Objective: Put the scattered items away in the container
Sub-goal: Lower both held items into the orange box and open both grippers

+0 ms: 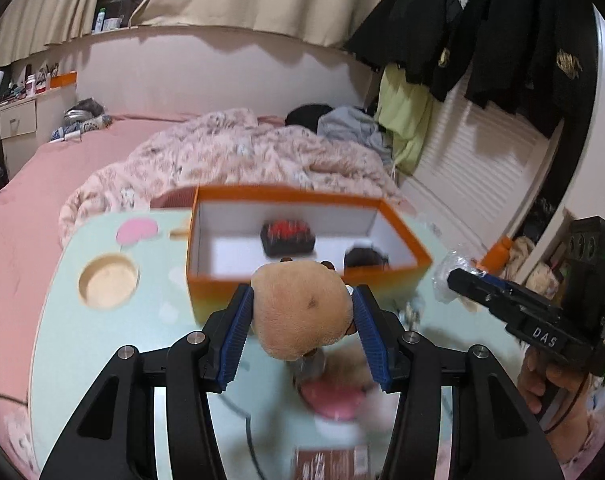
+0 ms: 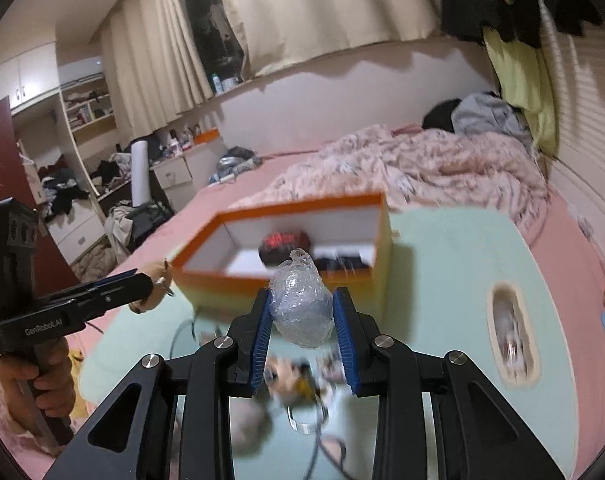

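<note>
Both hands are loaded right now. The left gripper [image 1: 302, 312] is clamped on a tan plush toy [image 1: 300, 312], blue pads pressing in from both sides, sitting dead centre in the left wrist view. The right gripper [image 2: 302, 320] is squeezing a crinkly clear plastic bundle [image 2: 300, 308], also centre frame in its own view.

The orange box [image 1: 302, 272] is the container — lid off, white inside, already holding a black-and-red thing [image 1: 288, 236] and a dark item [image 1: 366, 258] near its right end. It sits on the pale green table [image 1: 102, 340], which seems to rest on the pink bed.

What matters for the drop: in both views the box lies straight ahead of the jaws and just past the held item, its near wall showing right behind each one. From the left wrist view the long axis runs left-to-right across the frame, so the toy faces a long side. From the right wrist view the box runs diagonally from lower left to upper right, with the bundle in front of its near long wall.

Which hand is nearer? Honestly hard to call — I'd guess the left, since the toy overlaps the front rim. Everything's motion-blurred, so I can't tell whether either item has cleared the wall yet. Some blurry bits are on the table below the jaws.
</note>
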Motion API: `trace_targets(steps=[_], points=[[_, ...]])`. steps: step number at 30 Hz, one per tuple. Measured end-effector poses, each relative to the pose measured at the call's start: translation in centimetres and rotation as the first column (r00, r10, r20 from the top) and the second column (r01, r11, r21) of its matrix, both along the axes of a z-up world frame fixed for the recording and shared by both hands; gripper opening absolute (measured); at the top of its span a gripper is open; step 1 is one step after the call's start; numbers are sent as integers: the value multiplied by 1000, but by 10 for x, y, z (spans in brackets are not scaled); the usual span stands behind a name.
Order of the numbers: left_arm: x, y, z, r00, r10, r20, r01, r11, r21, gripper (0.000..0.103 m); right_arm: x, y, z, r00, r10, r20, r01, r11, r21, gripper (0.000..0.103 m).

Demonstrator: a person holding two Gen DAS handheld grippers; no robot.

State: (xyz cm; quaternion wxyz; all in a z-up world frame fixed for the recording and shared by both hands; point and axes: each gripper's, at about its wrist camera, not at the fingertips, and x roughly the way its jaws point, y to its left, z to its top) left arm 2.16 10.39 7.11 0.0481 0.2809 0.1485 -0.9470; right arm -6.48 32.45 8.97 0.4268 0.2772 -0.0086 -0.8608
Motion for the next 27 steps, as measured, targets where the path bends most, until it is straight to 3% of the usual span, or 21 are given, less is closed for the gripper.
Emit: trace_targets(steps=[3, 6, 8, 11, 16, 23, 25, 26, 27], points=[[-20, -10, 13, 1000, 10, -16, -10, 1000, -6, 52, -12, -21, 23, 998, 8, -62, -7, 1000, 15, 29], [-47, -17, 15, 999, 41, -11, -42, 997, -67, 52, -28, -44, 35, 996, 17, -83, -14, 999, 31, 30], [-66, -25, 6, 997, 65, 29, -63, 995, -80, 52, -39, -59, 32, 997, 15, -72, -11, 998, 56, 30], [-78, -33, -5, 997, 59, 59, -57, 998, -30, 52, -51, -75, 21, 999, 7, -45, -3, 996, 86, 29], [-82, -34, -14, 994, 76, 82, -73, 997, -38, 52, -59, -83, 5, 1000, -4, 0, 4, 994, 105, 30], [-83, -37, -18, 993, 78, 90, -77, 997, -21, 53, -61, -83, -1, 1000, -30, -8, 31, 992, 120, 31], [-84, -37, -20, 993, 68, 99, -68, 998, -3, 62, -58, -86, -1, 998, -40, -39, 45, 989, 141, 49], [-83, -37, -20, 993, 73, 96, -74, 997, 3, 67, -55, -86, 0, 997, -44, -57, 52, 989, 141, 64], [-81, -37, -19, 992, 82, 90, -83, 997, 4, 73, -55, -85, 1, 996, -48, -70, 57, 989, 137, 68]])
